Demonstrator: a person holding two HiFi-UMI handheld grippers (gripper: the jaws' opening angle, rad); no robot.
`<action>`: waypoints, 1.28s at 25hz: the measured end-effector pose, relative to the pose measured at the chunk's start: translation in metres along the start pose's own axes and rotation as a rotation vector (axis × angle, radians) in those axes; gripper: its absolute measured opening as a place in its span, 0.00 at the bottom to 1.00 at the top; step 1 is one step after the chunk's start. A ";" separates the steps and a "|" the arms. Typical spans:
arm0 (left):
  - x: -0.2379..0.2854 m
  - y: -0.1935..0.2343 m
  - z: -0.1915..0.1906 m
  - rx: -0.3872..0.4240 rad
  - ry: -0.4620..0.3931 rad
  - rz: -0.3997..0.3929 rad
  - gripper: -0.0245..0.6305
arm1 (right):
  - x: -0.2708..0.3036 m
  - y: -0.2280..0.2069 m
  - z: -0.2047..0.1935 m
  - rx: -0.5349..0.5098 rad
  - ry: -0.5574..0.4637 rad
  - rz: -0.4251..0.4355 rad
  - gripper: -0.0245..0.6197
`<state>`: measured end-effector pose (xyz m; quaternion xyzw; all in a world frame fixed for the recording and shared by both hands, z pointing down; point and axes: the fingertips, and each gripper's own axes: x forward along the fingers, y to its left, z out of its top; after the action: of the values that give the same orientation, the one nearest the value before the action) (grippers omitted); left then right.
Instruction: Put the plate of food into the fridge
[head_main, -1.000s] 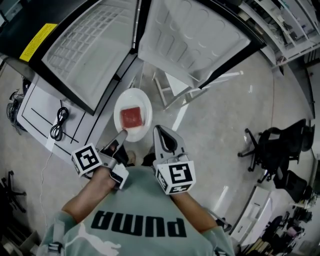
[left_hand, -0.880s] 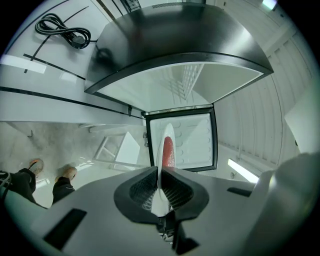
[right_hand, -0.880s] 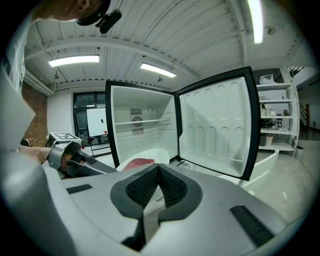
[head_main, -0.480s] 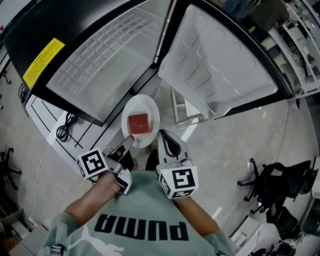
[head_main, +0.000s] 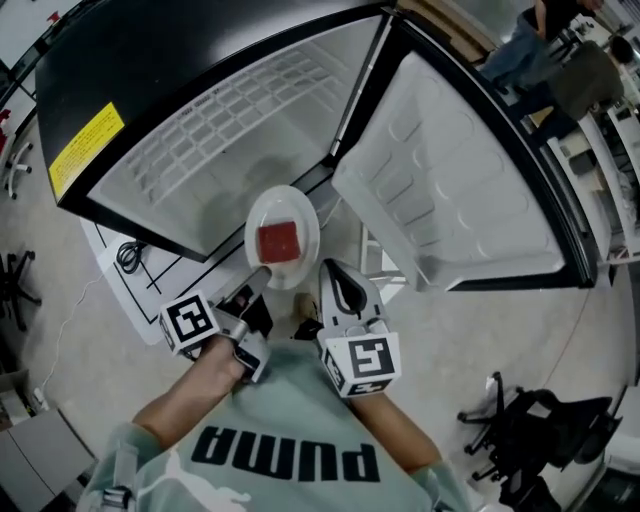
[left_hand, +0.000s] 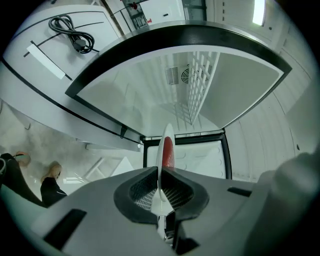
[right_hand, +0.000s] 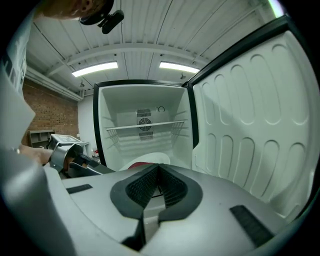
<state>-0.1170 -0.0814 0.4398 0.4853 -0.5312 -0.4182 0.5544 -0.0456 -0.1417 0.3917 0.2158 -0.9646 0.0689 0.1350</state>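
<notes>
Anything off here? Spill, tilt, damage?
Nothing stands out. The left gripper pinches the plate by its rim. The red food sits centred on it with nothing spilled. The fridge stands open ahead, its door swung wide.

Pale green short-sleeved tee, black PUMA lettering. Grey left gripper and right gripper, white cubes, black square markers.
</notes>
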 end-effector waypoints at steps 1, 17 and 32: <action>0.003 0.000 0.001 -0.003 -0.022 0.003 0.07 | 0.003 -0.002 0.001 -0.004 -0.001 0.021 0.05; 0.018 0.036 0.018 -0.065 -0.316 0.091 0.07 | 0.023 -0.025 0.006 -0.096 -0.004 0.233 0.05; 0.019 0.045 0.032 -0.084 -0.399 0.130 0.07 | 0.029 -0.023 -0.008 -0.097 0.030 0.294 0.05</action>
<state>-0.1497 -0.0952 0.4863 0.3341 -0.6429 -0.4911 0.4836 -0.0591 -0.1724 0.4093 0.0646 -0.9859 0.0442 0.1481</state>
